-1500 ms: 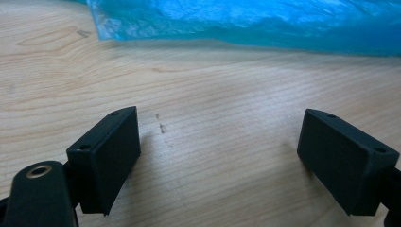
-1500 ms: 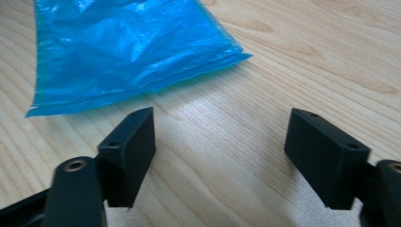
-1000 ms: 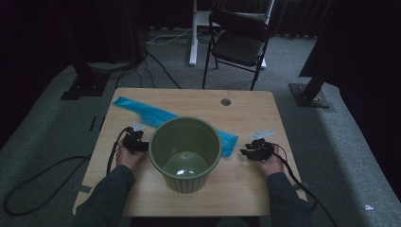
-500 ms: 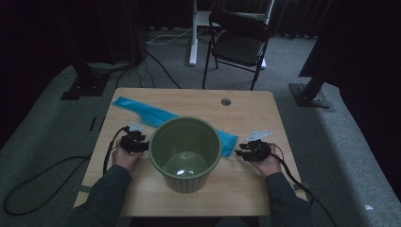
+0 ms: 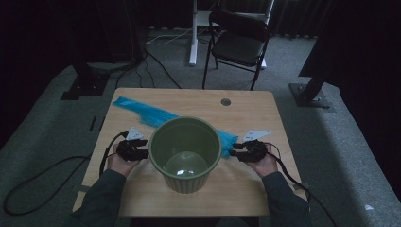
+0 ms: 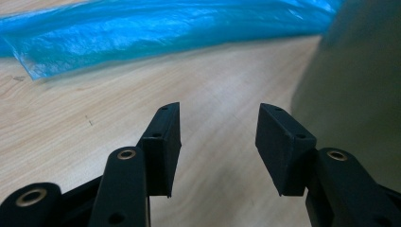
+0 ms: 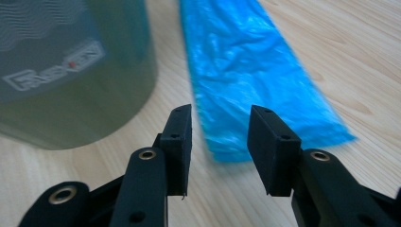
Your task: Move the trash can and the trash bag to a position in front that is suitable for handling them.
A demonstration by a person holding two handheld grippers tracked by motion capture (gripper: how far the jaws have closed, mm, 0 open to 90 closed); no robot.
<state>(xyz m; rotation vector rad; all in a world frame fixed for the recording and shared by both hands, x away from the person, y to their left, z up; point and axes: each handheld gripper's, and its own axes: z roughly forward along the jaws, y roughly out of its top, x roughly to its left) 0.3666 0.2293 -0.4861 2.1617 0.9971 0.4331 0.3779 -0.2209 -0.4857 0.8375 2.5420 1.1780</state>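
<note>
Bench [image 5: 142, 198]: a light wooden top, carrying everything below, with a dark folding chair [image 5: 239, 42] standing on the grey floor beyond its far edge.

Bin [image 5: 185, 152]: a round green plastic bin, sitting upright at the middle of the bench, near the person's side, between the two grippers.

Bag [image 5: 146, 113]: a flat blue plastic bag, lying slantwise across the bench from the far left corner, passing behind the bin and ending just right of it, in front of the right gripper.

Left gripper [image 5: 142, 152]: hovering just beside the bin's left wall; its jaws have just been closing a little, yet they are standing apart with nothing between them, bare wood showing in the gap in the left gripper view.

Right gripper [image 5: 238, 152]: pointing at the near end of the bag, jaws standing apart and gripping nothing.
</note>
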